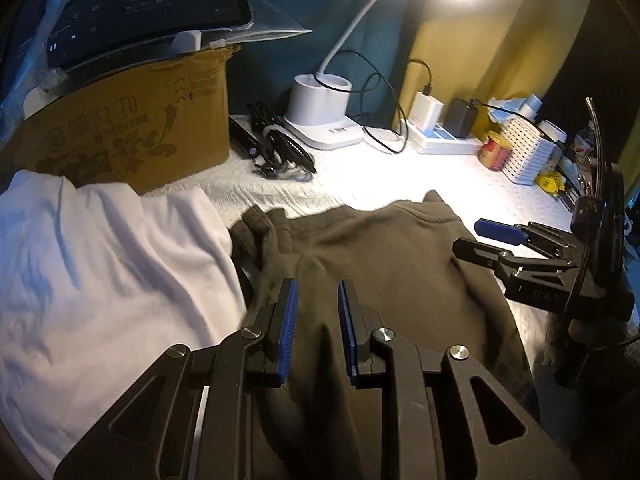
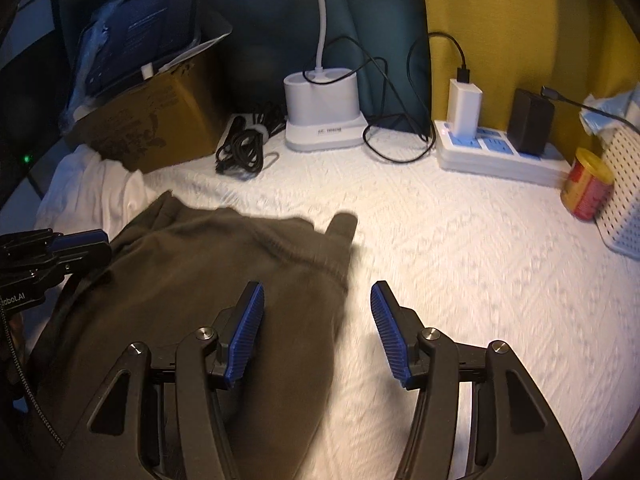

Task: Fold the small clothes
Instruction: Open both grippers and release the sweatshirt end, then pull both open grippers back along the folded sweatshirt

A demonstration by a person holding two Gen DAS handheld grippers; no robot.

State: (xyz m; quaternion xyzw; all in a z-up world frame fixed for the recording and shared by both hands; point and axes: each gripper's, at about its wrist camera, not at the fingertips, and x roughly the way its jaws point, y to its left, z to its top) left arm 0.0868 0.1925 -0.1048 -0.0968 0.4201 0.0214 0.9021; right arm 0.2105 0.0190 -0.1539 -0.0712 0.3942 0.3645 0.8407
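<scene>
White textured bedcover (image 2: pixel 460 264) fills the work surface. I see it bare ahead of and to the right of my right fingers.

Dark olive garment (image 1: pixel 380 264) lies spread on it, directly under and ahead of my left fingers, and under the left finger of my right tool. Its right edge runs between the right tool's two fingers; a small tab of cloth sticks up at the far corner, ahead of them. Left edge is bunched in ridges.

White garment (image 1: pixel 100 264) lies rumpled just left of my left fingers, touching the olive one's bunched edge. Cardboard box (image 1: pixel 132 132) sits beyond it.

Left gripper (image 1: pixel 318 312): fingers a narrow gap apart, hovering over the olive cloth. I see no fabric caught between the pads.

Right gripper (image 2: pixel 318 320): fingers spread wide and holding nothing, cloth edge lying below the gap, not pinched. In the left view it hangs at the garment's right side.

My read: between folds. Olive piece looks laid out or partly folded, nothing gripped.

Next move, as I judge it: drop each tool to an edge or corner near its own fingers, pinch a single layer, then carry it across. Bunched left edge may want smoothing first.
</scene>
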